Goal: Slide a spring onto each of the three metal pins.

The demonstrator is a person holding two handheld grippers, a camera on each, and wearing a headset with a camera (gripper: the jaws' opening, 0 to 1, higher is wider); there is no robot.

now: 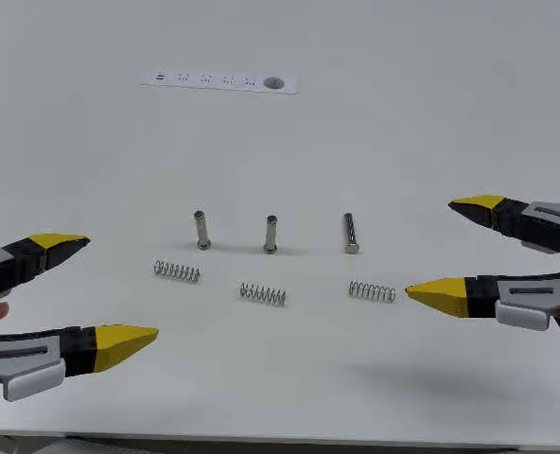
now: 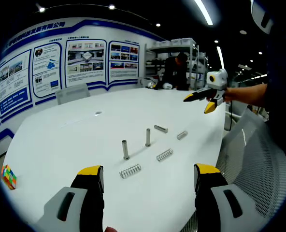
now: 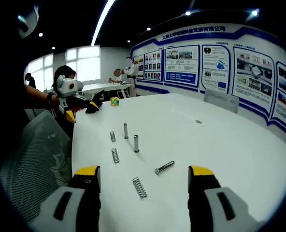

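Three metal pins stand in a row on the white table. The left pin and middle pin are upright; the right pin lies on its side, as the right gripper view shows. Three springs lie flat in front of them: left, middle, right. My left gripper hovers open at the left, apart from the left spring. My right gripper hovers open at the right, its lower tip just beside the right spring. Both hold nothing.
A white socket strip lies flush at the table's far side. A colour cube sits near one table end. A mesh chair stands by the near edge. People stand by shelves in the background.
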